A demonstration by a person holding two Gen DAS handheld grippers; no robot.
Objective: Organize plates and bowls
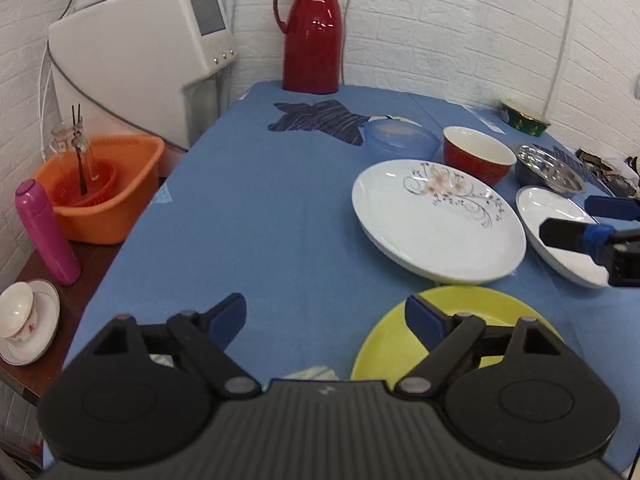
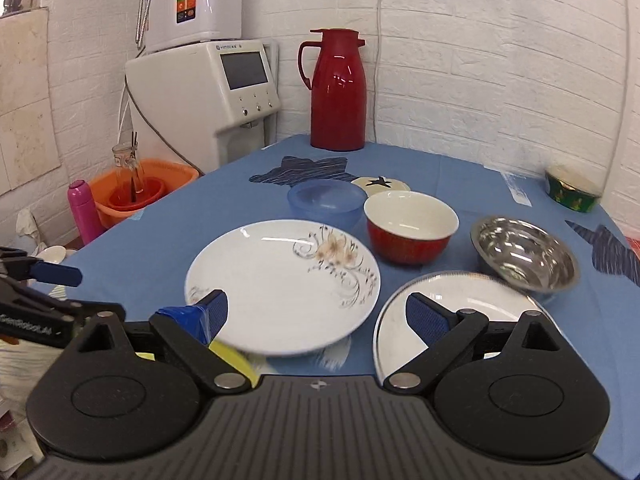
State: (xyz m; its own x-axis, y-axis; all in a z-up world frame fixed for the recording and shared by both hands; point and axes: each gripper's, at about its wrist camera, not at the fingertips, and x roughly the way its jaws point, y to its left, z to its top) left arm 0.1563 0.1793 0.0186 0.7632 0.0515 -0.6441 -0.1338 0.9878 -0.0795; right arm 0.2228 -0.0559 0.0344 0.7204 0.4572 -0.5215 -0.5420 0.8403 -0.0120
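Right wrist view: empty floral plate [image 2: 282, 286] lies just ahead of the right gripper [image 2: 316, 316], jaws wide, holding nothing. Beyond it sit empty blue bowl [image 2: 326, 202], red bowl [image 2: 412, 228], steel bowl [image 2: 524, 254]. Left gripper [image 1: 326, 318] gapes beside yellow plate [image 1: 384, 348].

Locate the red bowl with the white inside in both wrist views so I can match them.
Left wrist view: the red bowl sits right of centre, behind the flowered plate, beside the blue bowl.
Right wrist view: it sits just right of centre, behind the same plate.
Shared landmark: the red thermos jug at the wall.
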